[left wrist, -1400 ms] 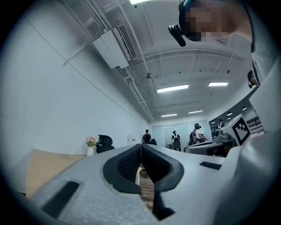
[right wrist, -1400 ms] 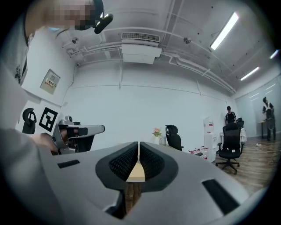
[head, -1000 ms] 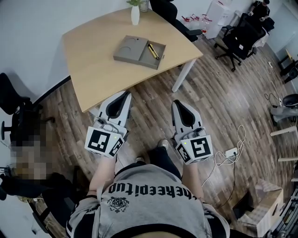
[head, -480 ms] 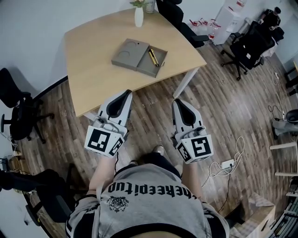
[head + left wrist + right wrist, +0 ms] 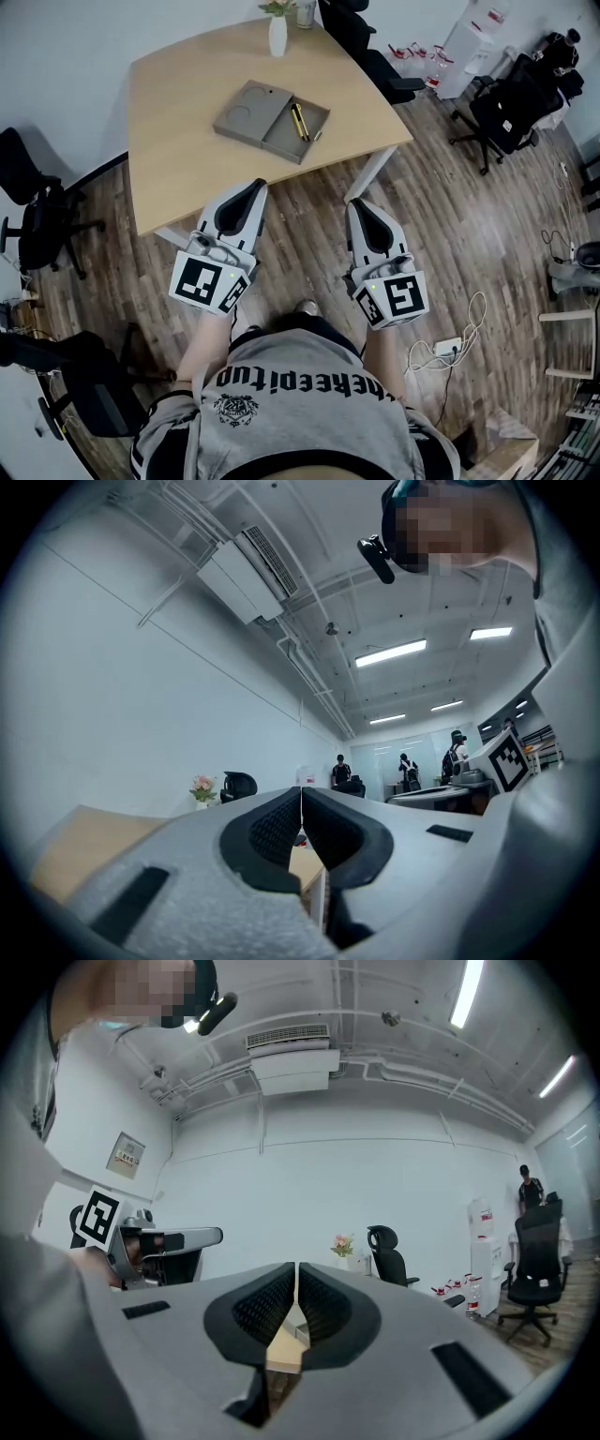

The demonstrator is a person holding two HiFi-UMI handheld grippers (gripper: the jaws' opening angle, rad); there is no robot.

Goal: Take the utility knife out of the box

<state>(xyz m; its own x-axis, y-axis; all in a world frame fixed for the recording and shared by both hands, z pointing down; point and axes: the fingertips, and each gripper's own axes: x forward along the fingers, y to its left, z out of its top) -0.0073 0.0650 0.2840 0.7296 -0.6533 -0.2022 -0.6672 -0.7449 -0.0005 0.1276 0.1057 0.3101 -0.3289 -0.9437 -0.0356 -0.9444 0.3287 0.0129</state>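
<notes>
The left gripper [image 5: 254, 186] and the right gripper [image 5: 360, 205] are both shut tight, with nothing between their jaws. In each gripper's own view the two dark pads meet in a thin line. They are held side by side, pointing forward, out in front of the person's body. I think this is because the person is not at the table [image 5: 178, 141] yet, so there is nothing to grab. Shut jaws are a tidy way to carry the grippers until then.

The box [image 5: 246, 111] lies flat on the table, ahead of both grippers and well apart from them. It sits a little closer to the left gripper's tip than to the right one's. It is grey and lies wide open, so a gripper could reach in from above.

The utility knife [image 5: 300, 122] is inside the box, in the half on the right gripper's side. It looks like a thin stick, yellow and dark, lying flat on the bottom. It is very small from here, so which end has the blade is not clear. A white vase [image 5: 277, 36] stands far past the box, out of the way.
</notes>
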